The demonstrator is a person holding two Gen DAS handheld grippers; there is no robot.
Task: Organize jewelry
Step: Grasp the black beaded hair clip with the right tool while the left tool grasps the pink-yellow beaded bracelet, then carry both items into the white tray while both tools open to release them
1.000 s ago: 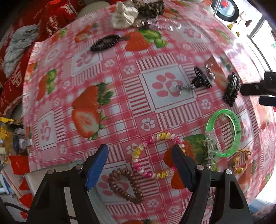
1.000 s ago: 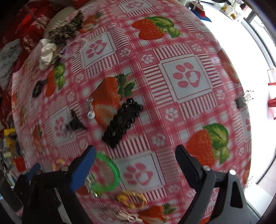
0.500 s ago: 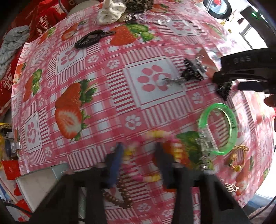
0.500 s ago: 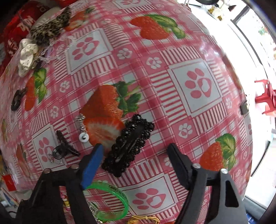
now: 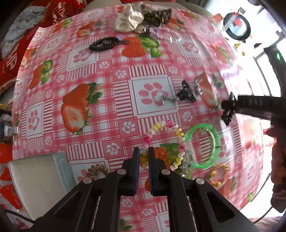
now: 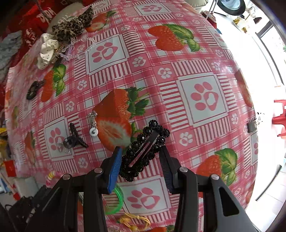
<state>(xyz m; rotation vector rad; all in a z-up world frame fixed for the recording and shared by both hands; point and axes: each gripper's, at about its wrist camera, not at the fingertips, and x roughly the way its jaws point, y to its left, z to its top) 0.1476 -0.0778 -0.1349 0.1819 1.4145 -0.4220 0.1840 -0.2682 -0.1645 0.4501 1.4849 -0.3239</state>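
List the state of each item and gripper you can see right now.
left gripper: jaws shut on the pastel coil bracelet.
right gripper: jaws open around the black beaded hair clip, flat on the table.
green bangle: lying flat, untouched.
brown coil hair tie: lying flat beside the white box.

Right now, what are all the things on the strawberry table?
Pastel spiral coil bracelet: one, pink-yellow-white, pinched by left claw.
Black beaded hair clip: one, between right claw's fingers.
Green plastic bangle: one, right of coil bracelet.
Brown spiral hair tie: one, beside white box.
White box: one, near-left edge.
Black claw clip: one, mid-table.
Cream scrunchie: one, far edge.
Leopard scrunchie: one, beside cream one.
Left claw: shut.
Right claw: open.
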